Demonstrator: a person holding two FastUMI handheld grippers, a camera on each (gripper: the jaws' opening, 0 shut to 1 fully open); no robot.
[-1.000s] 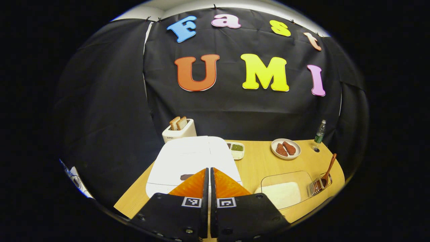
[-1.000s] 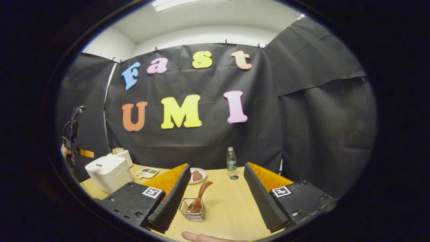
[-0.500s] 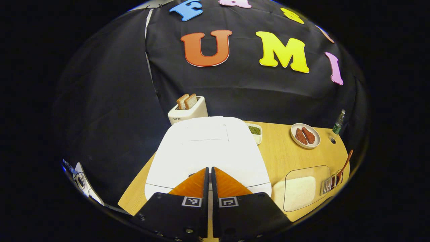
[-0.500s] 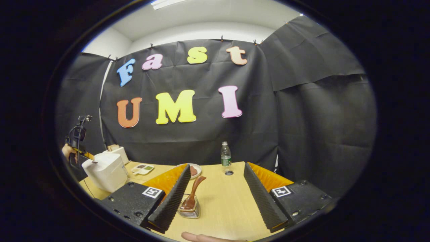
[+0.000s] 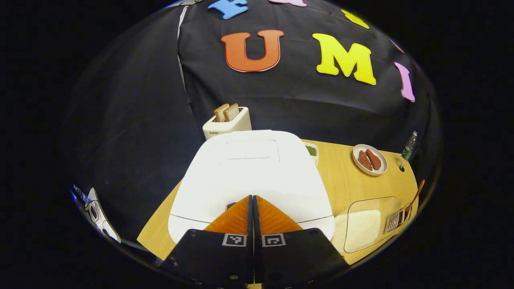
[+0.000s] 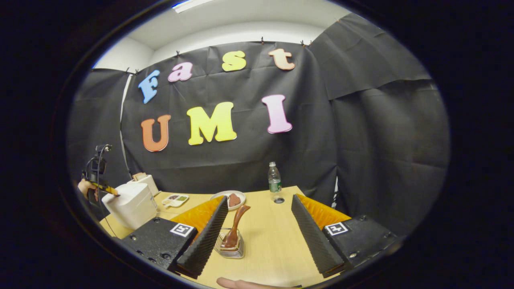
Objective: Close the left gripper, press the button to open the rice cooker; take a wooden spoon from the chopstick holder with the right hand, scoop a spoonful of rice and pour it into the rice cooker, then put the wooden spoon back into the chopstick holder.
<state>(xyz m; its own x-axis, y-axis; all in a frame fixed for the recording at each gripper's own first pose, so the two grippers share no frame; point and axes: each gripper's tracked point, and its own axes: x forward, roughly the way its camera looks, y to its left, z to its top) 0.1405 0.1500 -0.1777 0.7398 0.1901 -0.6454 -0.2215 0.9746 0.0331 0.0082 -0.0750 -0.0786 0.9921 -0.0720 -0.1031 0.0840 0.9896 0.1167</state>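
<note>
The white rice cooker (image 5: 249,176) stands with its lid down at the table's left. My left gripper (image 5: 252,197) is shut with nothing in it, its tips over the lid's front edge beside a dark button (image 5: 230,205) that is partly hidden. A clear tray of rice (image 5: 363,228) lies right of the cooker. The wire chopstick holder (image 5: 395,220) with the wooden spoon (image 5: 413,196) stands past the tray. My right gripper (image 6: 259,198) is open above the table. The spoon (image 6: 237,224) stands upright in the holder (image 6: 229,245) close to the gripper's left finger, untouched. In the right gripper view, the left gripper (image 6: 108,190) sits at the cooker (image 6: 130,204).
Behind the cooker stands a toaster (image 5: 227,120) with bread slices, and a small dish of green food (image 5: 311,150) sits beside the cooker. A plate of brown pieces (image 5: 370,159) and a bottle (image 5: 408,146) stand at the back right. A fingertip (image 6: 241,283) shows at the right gripper view's bottom.
My shut left gripper has come forward and down onto the cooker's front edge. The right gripper has shifted slightly, staying open by the spoon holder.
</note>
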